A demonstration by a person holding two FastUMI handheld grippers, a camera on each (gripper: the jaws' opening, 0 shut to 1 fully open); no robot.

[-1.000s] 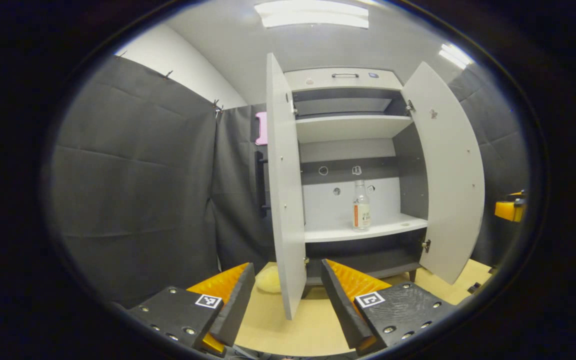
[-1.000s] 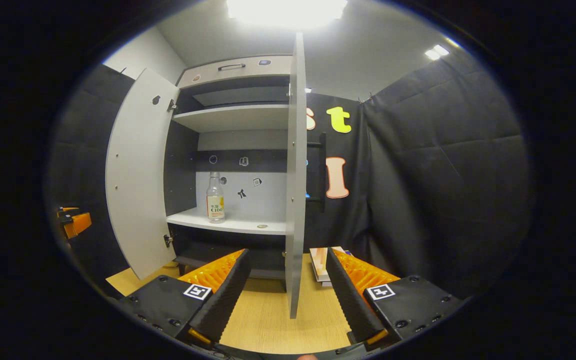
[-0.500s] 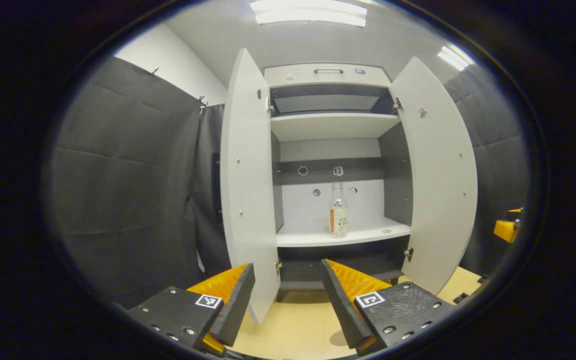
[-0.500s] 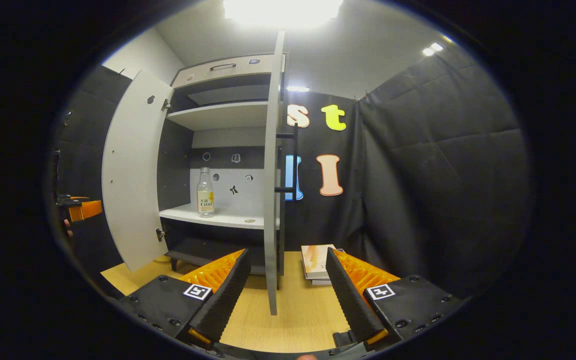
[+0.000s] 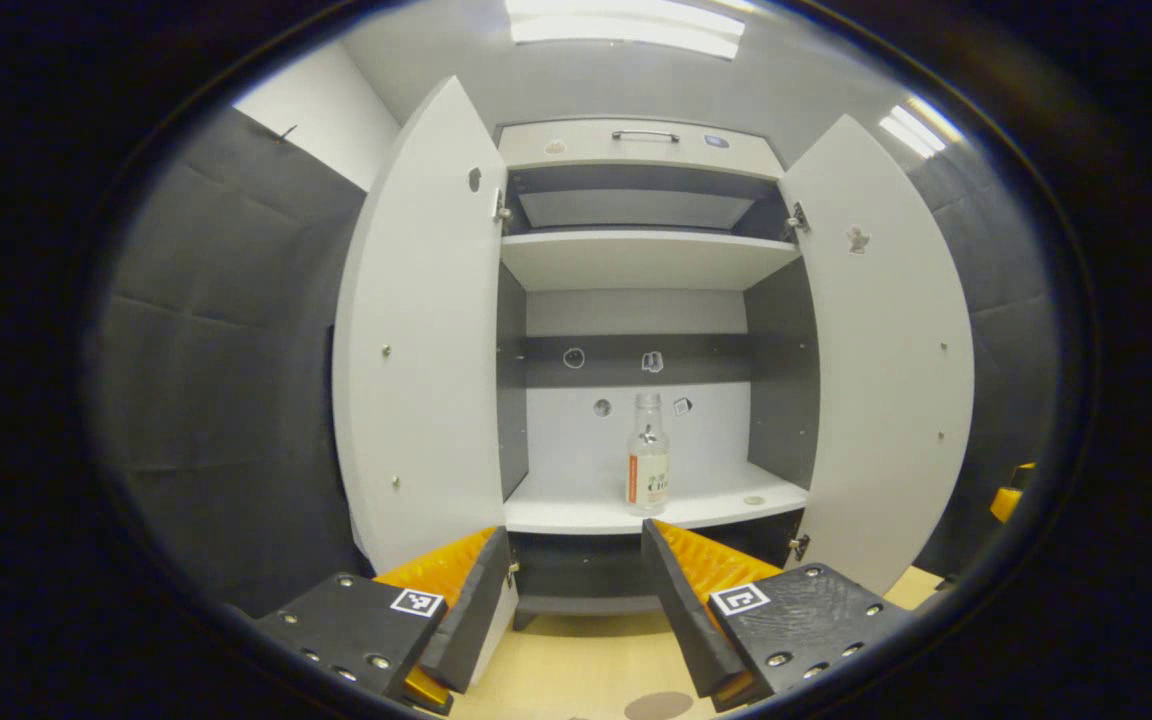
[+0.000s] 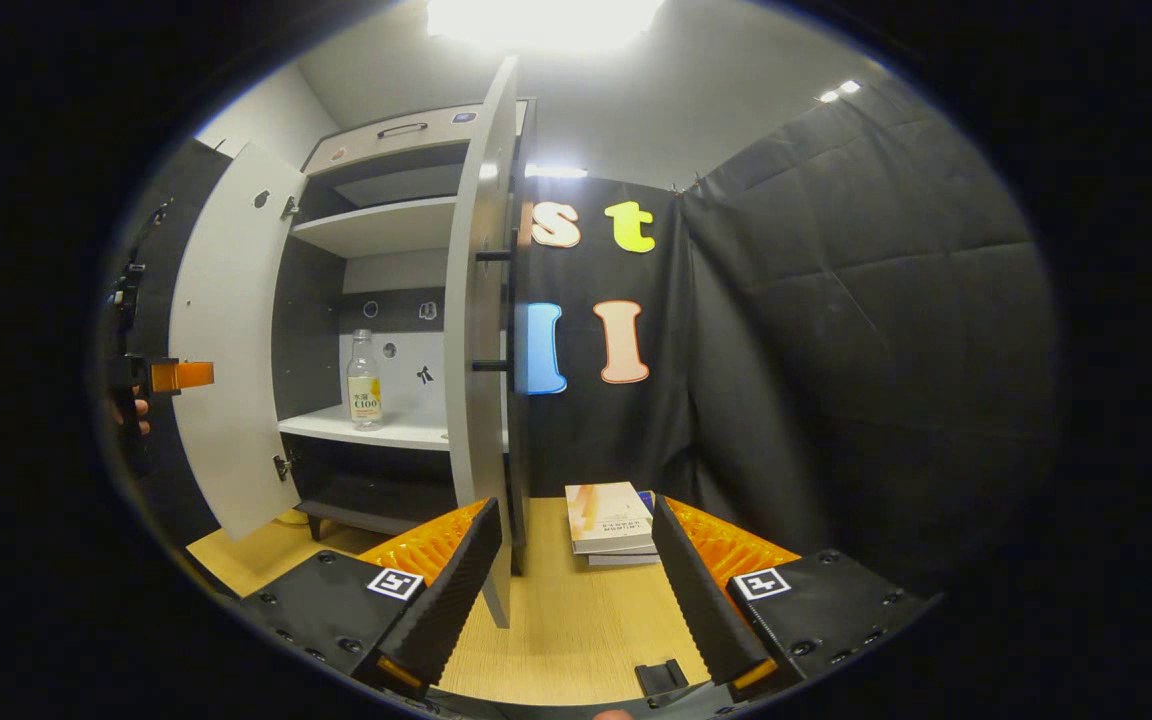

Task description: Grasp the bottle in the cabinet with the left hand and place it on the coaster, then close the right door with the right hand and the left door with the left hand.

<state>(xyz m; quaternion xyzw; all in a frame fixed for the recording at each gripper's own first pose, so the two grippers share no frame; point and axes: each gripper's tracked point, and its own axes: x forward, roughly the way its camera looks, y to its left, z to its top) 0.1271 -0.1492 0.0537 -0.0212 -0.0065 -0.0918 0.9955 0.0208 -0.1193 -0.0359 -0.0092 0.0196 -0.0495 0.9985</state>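
Booth with black cloth walls, pale wooden worktop (image 5: pixel 576 665) underneath, ceiling lights glaring on top.

Nearest in the left gripper view: left gripper (image 5: pixel 576 610), fingers apart, holding nothing, pointing straight into the cabinet (image 5: pixel 636 150). A dark round patch (image 5: pixel 658 706) is sitting on the worktop just below the fingers; could be the coaster, can't confirm.

Further in: both doors are standing wide open, left door (image 5: pixel 416 340) and right door (image 5: pixel 886 350). Bottle (image 5: pixel 647 470) is standing upright on the lower shelf (image 5: pixel 576 505), near the middle, well apart from the fingers. Upper shelf (image 5: pixel 636 260) is carrying nothing I can see.

Right gripper view: right gripper (image 6: pixel 576 600), fingers apart too, nothing between them. Right door (image 6: pixel 481 340) is showing nearly edge-on just beside its left finger, not touching as far as I can tell. Stack of books (image 6: pixel 611 520) is lying on the worktop beyond. Bottle (image 6: pixel 364 380) is showing past the door, and the left gripper (image 6: pixel 176 376) far off at the edge.

Step in hand, my read: approach for the bottle grasp, nothing done yet. Next move is calling for the left gripper advancing level between the doors, fingers staying wide to straddle the bottle's body, then closing below the neck. Tall, narrow bottle, so I'd guess a bump is tipping it easily.
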